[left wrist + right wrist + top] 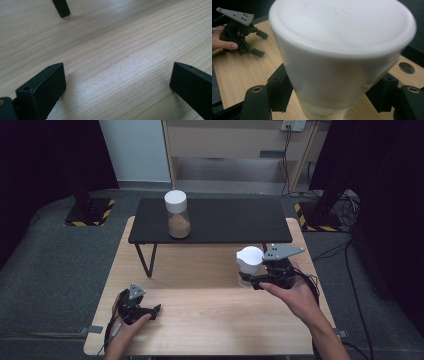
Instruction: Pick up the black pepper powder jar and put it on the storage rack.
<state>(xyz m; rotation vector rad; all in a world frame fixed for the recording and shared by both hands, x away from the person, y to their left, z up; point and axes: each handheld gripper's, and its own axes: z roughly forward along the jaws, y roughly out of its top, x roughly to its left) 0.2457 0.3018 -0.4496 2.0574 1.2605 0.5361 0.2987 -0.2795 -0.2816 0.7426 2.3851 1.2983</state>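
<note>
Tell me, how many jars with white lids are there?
2. One jar stands on the black shelf. The other jar is held in the right gripper over the wooden table.

The jar (pixel 249 262) in the right gripper (pixel 255 282) has a white lid; the second jar (pixel 178 215) has a white lid over tan filling. Both grippers are black with grey plates, the left gripper (pixel 152 312) too. The shelf (pixel 225 222) is black, the table (pixel 200 295) pale wood grain, the floor markers (pixel 92 212) yellow-and-black striped
</note>
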